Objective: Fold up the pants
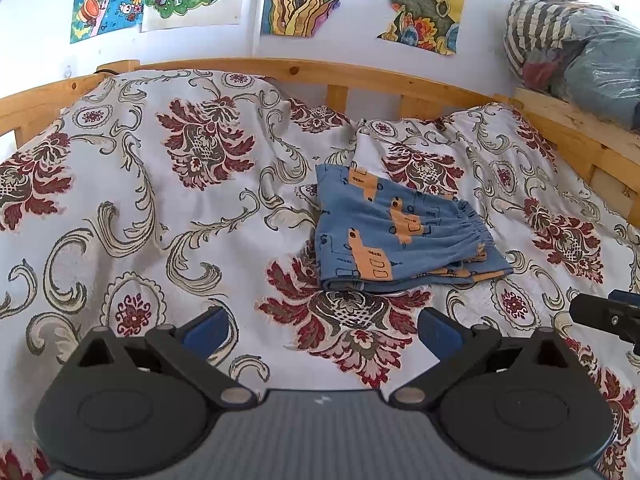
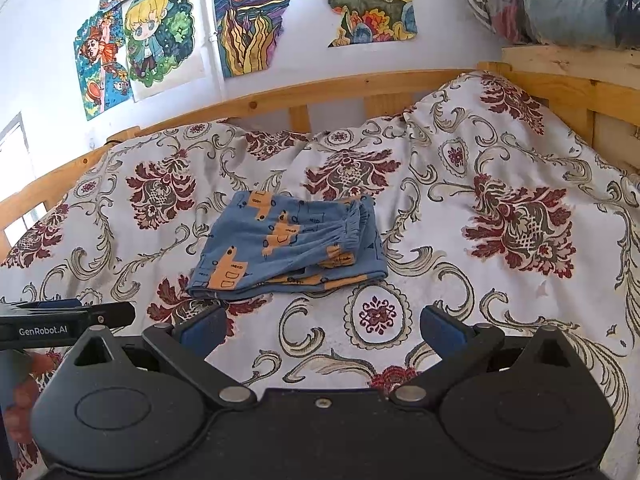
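Note:
The blue pants [image 1: 396,232] with orange shapes lie folded into a small stack on the floral bedspread [image 1: 168,208], elastic waistband to the right. They also show in the right wrist view [image 2: 288,248]. My left gripper [image 1: 322,326] is open and empty, just in front of the pants and not touching them. My right gripper [image 2: 322,326] is open and empty, in front of the pants and slightly to their right. Each gripper's body shows at the edge of the other's view.
A wooden bed rail [image 1: 304,72] runs behind the bedspread. Bagged clothes [image 1: 576,48] sit on a wooden ledge at the back right. Coloured drawings [image 2: 160,40] hang on the white wall.

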A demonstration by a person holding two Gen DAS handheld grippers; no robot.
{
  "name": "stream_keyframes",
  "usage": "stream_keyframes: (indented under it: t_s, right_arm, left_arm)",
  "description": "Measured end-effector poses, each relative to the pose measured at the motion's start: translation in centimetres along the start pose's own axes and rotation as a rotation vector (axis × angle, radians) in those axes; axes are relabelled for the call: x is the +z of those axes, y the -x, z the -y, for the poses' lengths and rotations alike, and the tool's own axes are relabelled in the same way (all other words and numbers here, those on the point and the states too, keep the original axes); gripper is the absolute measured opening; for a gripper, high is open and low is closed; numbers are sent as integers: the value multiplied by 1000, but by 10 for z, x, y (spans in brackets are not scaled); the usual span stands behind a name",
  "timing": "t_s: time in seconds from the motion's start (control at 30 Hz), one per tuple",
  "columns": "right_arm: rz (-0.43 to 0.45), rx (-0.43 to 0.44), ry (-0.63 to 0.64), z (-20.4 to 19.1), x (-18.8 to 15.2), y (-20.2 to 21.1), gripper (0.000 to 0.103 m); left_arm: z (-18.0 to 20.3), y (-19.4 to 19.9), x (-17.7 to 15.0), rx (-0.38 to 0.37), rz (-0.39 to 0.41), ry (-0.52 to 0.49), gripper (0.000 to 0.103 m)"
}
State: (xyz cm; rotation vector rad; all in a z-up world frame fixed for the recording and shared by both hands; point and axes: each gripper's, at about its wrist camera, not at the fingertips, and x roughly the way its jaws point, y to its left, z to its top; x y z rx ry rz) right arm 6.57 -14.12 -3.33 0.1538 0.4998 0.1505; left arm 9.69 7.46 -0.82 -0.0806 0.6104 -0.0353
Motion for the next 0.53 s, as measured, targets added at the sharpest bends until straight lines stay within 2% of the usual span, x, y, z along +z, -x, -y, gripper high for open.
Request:
stream_keyframes:
  t_s: [0.2,0.53]
  right_arm:
    - [-3,3,-3,1,-1,1,102]
    - [-2,22,20,-5,1,3,102]
  left_arm:
    - [1,-3,1,8,-30,2,103]
    - [2,-4,-3,9,-34,-9,103]
